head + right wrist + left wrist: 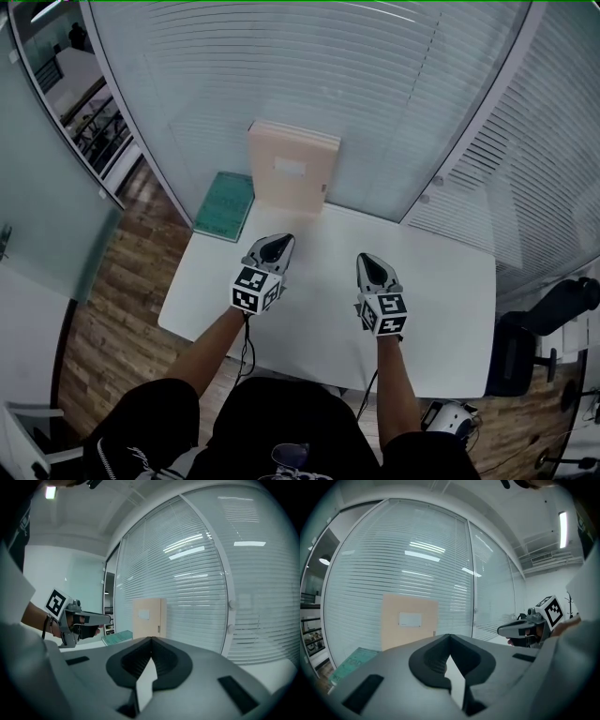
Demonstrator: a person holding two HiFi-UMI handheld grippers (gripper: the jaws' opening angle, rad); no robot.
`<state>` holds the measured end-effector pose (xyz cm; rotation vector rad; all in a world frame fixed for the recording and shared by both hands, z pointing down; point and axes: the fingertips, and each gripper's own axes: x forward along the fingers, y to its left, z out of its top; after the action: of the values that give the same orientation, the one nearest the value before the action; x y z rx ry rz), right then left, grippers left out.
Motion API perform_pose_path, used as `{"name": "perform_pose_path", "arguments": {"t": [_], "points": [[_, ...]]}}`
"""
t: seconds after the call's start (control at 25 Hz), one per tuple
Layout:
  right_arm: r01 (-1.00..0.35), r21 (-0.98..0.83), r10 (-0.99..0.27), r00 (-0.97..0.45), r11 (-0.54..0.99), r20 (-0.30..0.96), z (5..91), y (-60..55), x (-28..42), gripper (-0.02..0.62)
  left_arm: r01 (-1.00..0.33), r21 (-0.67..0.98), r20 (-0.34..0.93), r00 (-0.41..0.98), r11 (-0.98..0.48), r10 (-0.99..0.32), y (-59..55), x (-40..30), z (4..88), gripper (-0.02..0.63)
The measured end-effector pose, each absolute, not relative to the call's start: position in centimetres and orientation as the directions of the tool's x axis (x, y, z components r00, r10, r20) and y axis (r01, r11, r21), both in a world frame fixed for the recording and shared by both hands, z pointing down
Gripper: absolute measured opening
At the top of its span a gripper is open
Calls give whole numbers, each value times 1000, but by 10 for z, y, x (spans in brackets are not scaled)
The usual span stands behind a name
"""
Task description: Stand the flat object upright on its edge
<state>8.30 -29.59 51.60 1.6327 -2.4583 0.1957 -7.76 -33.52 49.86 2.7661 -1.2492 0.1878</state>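
A tan flat book [292, 172] stands upright on its edge at the back of the white table [450, 309], against the blinds; it also shows in the left gripper view [409, 620] and the right gripper view [148, 617]. A green flat book [226, 205] lies flat at the table's back left corner [349, 664] [118, 637]. My left gripper [278, 242] hovers in front of the tan book, shut and empty. My right gripper [369, 263] is beside it to the right, also shut with nothing between its jaws. Each gripper sees the other [524, 627] [89, 619].
Glass walls with white blinds [375, 84] close off the table's back and right sides. Wooden floor [122, 281] lies to the left. A dark chair [539, 328] and cables sit at the right, beside the table's edge.
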Motion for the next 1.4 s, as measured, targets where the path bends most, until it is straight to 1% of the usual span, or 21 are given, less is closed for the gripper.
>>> {"name": "perform_pose_path", "arguments": {"t": [0.36,0.76,1.4], "points": [[-914,-45,-887,-404,404,224,521,-286,95,21,-772,42,194,629,-634,-753,-320,-75,511,20],[-906,-44,-882,-419,420,215,518,-285,92,21,-784,29,193,613,-620,-767,-315,-85,505,20],[-905,-32,-881,-420,424,220,516,-284,91,21,-775,35,197,625,-631,-756,-317,-83,507,20]]}}
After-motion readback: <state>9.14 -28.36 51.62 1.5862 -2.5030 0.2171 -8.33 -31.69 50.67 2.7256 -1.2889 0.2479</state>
